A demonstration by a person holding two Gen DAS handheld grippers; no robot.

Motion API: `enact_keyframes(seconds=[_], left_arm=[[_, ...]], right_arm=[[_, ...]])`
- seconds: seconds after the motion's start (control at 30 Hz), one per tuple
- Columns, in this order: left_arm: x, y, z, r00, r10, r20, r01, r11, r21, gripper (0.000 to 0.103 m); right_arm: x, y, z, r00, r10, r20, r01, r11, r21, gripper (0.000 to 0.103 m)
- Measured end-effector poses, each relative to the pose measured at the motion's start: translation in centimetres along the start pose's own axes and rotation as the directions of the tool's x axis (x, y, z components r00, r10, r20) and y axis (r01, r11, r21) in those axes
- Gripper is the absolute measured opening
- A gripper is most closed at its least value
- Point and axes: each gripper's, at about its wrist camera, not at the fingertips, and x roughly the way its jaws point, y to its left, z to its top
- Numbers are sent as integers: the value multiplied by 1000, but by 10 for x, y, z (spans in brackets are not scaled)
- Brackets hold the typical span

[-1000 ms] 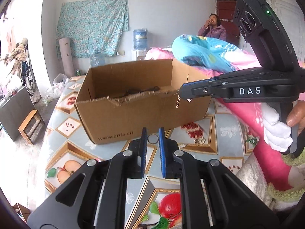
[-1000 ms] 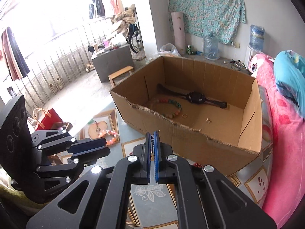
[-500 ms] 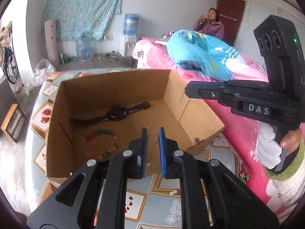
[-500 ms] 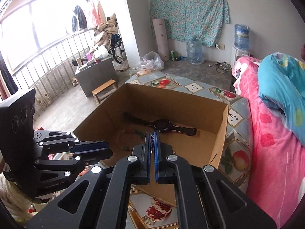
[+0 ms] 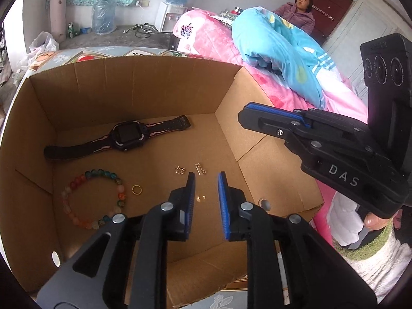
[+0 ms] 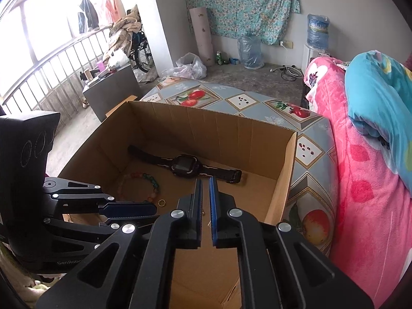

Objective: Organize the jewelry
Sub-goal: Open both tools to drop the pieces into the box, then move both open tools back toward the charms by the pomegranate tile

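Note:
An open cardboard box [image 5: 128, 90] holds a black watch [image 5: 128, 135], a coloured bead bracelet [image 5: 77, 180], a gold ring [image 5: 132, 189] and small gold earrings [image 5: 179, 170]. My left gripper [image 5: 206, 175] hangs over the box floor with its jaws opening and nothing between the pads. A tiny gold piece [image 5: 200, 198] lies on the cardboard below the gap. My right gripper [image 6: 205, 180] is over the box's near right part, jaws opening to a narrow slit with nothing in it. The watch [image 6: 184, 166] lies just beyond it. From the left wrist view the right gripper [image 5: 242, 118] reaches in from the right.
The box [image 6: 219, 134] stands on a table with a fruit-patterned cloth [image 6: 231, 100]. A bed with a pink blanket [image 6: 360, 193] and a blue quilt [image 5: 283, 51] runs along the right. A person [image 5: 301, 10] sits at its far end. A hand [image 5: 370, 221] holds the right gripper.
Both grippers have moved from in front of the box to above its inside. The thin ring held between the left jaws is gone from them. Both pairs of jaws have parted.

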Motion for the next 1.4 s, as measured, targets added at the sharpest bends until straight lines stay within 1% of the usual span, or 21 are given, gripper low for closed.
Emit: enact_keyframes(seconds=[0.1, 0.17, 0.2, 0.3, 0.4, 0.5, 0.53, 0.63, 0.73, 0.77, 0.83, 0.9, 0.97, 1.03, 1.07, 1.1, 1.2, 1.23, 1.3, 1.37, 1.4], left_arm=[[-2, 2, -2, 1000, -3, 4, 3, 1000, -8, 18], [-7, 4, -3, 1000, -4, 15, 4, 1000, -17, 19], [-10, 5, -3, 1000, -5, 24, 5, 1000, -19, 20], [-26, 5, -5, 998, 7, 70, -7, 1000, -8, 25], [-48, 3, -9, 991, 25, 132, -26, 1000, 12, 28], [-73, -2, -16, 980, 32, 197, -38, 999, 29, 35], [-82, -4, -20, 975, 33, 218, -42, 999, 34, 36], [-106, -9, -33, 960, 46, 276, -61, 997, 48, 41], [-131, -14, -49, 944, 40, 329, -61, 997, 54, 45], [-139, -16, -55, 938, 44, 345, -68, 996, 58, 49], [-154, -20, -69, 924, 67, 376, -98, 993, 64, 54], [-167, -23, -85, 913, 93, 398, -129, 989, 66, 60], [-173, -23, -103, 914, 98, 393, -133, 989, 63, 62], [-170, -20, -120, 924, 108, 367, -138, 989, 55, 64], [-165, -19, -129, 927, 131, 351, -158, 986, 47, 65], [-161, -17, -138, 930, 151, 334, -174, 984, 39, 66], [-135, -10, -158, 952, 171, 254, -176, 984, 0, 67], [-126, -8, -165, 956, 184, 228, -186, 982, -14, 67], [-105, -6, -176, 958, 226, 178, -226, 974, -20, 67], [-85, -9, -185, 954, 267, 138, -268, 963, -7, 67], [-77, -11, -187, 954, 273, 124, -276, 961, 7, 67]], right_arm=[[-2, -2, -1, 1000, 4, 10, -4, 1000, 16, 8], [-4, -4, 0, 1000, 6, 16, -6, 1000, 25, 14], [-7, -4, 0, 1000, 6, 23, -6, 1000, 28, 15], [-16, -1, 1, 999, 6, 40, -7, 999, 32, 15], [-31, 5, 0, 997, 12, 72, -14, 1000, 28, 15], [-48, 14, -4, 995, 10, 104, -12, 1000, 17, 20], [-54, 17, -6, 994, 8, 113, -10, 1000, 14, 23], [-70, 24, -12, 990, -1, 139, -1, 1000, 15, 25], [-89, 31, -23, 986, -26, 166, 22, 1000, 22, 27], [-95, 33, -27, 985, -29, 173, 25, 999, 26, 30], [-109, 37, -40, 980, -37, 193, 31, 999, 34, 33], [-121, 43, -54, 977, -66, 205, 60, 998, 32, 39], [-130, 47, -71, 975, -79, 209, 75, 997, 27, 52], [-131, 51, -91, 979, -91, 181, 88, 996, 23, 57], [-128, 52, -101, 982, -105, 157, 102, 994, 28, 59], [-125, 51, -111, 985, -112, 134, 108, 993, 36, 60], [-106, 47, -142, 992, -113, 51, 109, 991, 83, 62], [-98, 46, -151, 993, -117, 18, 115, 989, 98, 62], [-84, 46, -169, 989, -141, -32, 144, 982, 120, 62], [-73, 45, -181, 987, -144, -64, 152, 979, 136, 62], [-68, 45, -185, 987, -143, -75, 153, 978, 144, 62]])
